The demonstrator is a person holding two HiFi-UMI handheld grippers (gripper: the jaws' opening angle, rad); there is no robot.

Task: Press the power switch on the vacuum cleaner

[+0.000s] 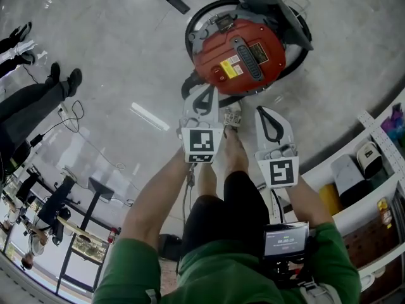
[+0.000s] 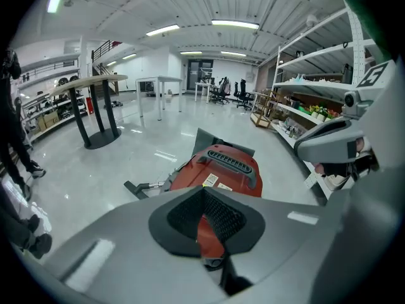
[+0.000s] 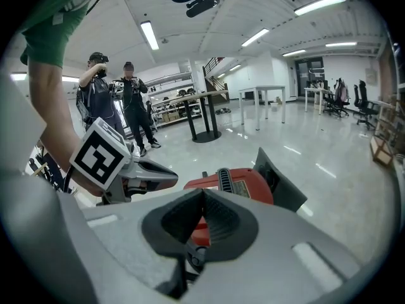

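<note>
So, red canister vacuum cleaner point(image 1: 237, 56) sits on floor point(image 1: 126, 56) just ahead; left gripper point(image 1: 204, 99) and right gripper point(image 1: 271, 118) both pinched closed, empty, not touching it; best to bring one closed tip squarely onto the switch, which I can't pick out here.

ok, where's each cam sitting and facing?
Head view: on the head, steeply down at the vacuum cleaner; arms, left tongs, right tongs show.
Left gripper view: on left tongs, forward over shut jaws; right tongs at right.
Right gripper view: on right tongs, forward; left tongs, forearm at left.
All share the vacuum cleaner.
</note>
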